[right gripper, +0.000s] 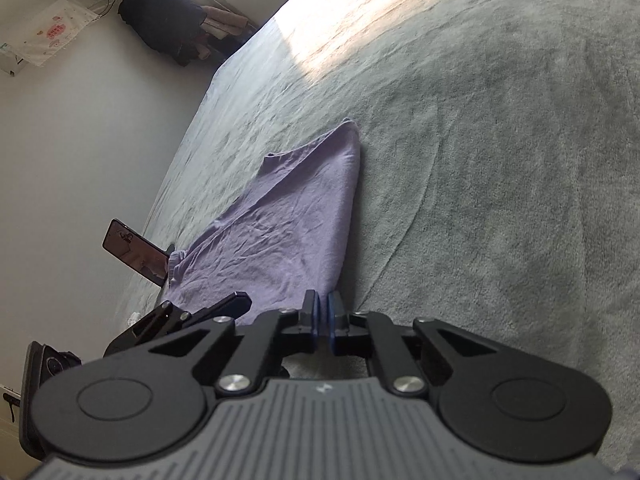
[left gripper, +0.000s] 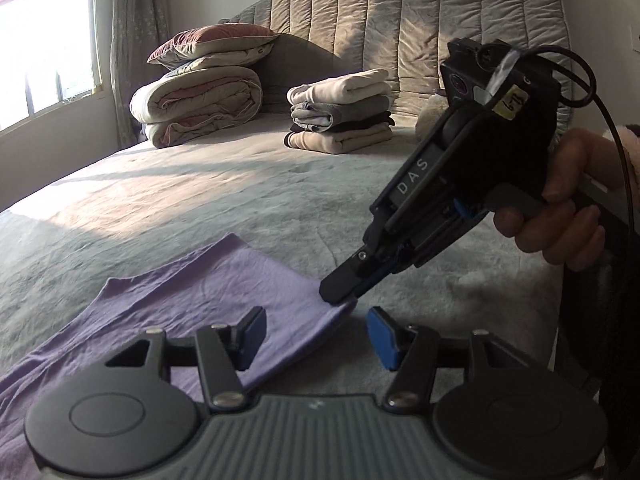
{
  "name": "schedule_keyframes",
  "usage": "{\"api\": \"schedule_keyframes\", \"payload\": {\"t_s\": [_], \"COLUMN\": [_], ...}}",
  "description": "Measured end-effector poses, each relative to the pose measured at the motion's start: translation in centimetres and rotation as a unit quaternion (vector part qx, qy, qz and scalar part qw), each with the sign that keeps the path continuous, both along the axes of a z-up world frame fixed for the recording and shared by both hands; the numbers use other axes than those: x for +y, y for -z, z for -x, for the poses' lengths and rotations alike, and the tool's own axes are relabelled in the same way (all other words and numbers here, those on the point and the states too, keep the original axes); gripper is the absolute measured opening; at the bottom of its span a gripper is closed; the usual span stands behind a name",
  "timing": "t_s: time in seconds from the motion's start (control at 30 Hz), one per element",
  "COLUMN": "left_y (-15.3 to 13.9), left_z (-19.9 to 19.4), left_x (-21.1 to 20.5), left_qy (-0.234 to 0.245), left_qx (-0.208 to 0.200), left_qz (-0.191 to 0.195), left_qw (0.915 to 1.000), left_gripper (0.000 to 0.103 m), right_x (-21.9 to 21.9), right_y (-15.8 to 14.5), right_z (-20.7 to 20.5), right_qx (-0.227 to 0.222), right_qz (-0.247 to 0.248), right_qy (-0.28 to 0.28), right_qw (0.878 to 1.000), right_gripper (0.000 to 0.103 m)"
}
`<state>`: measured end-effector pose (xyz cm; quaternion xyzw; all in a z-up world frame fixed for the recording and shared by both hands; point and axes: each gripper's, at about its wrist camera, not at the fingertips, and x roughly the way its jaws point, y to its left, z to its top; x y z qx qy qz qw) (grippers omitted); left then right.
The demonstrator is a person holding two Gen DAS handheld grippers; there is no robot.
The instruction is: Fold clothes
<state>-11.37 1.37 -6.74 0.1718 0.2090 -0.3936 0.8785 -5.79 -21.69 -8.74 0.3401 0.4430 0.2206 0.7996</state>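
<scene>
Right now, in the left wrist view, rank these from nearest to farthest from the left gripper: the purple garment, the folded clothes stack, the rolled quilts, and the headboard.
1. Purple garment: directly under the open left gripper, on the bed.
2. Folded clothes stack: far up the bed, centre.
3. Rolled quilts: left, about as far as the stack; too close to call.
4. Headboard: behind both.

Pillow (left gripper: 208, 46) atop rolled quilts (left gripper: 196, 104); phone (right gripper: 134, 250) beside the bed's edge; window (left gripper: 46, 52) left
</scene>
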Motion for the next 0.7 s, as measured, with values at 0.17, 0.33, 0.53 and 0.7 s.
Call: {"api": "schedule_keyframes", "payload": {"t_s": [0.17,0.33,0.53,0.7], "left_y": [0.7,1.3,1.7,1.4], "left_z": [0.2,0.3,0.1,0.4], "left_x": [-1.8,-2.9,-3.9,-3.6], "left_qy": [-0.021,-0.061,-0.1,-0.112], "left_qx": [-0.025,-0.056,-0.064,-0.056], "left_qz": [-0.028,-0.05,-0.082,-0.074], "left_qw": [0.9991,0.9953,0.9896,0.9894], "left_gripper": [0.052,0.045,0.008,0.007], "right_x": [-0.5,-0.9,-0.7,-1.6], "right_y": [-0.3,-0.8,-1.0,-0.1], "right_z": [-0.5,-1.0,-1.4,-2.9], "right_qx": [0.008,0.009,0.003,0.012], "right_qz": [-0.024,-0.04,-0.023,-0.019], "right_qy": [-0.003,-0.008,-0.019,0.008], "right_qw": [1.0,0.999,1.0,1.0], "right_gripper": [0.007,0.006,0.012,0.019]}}
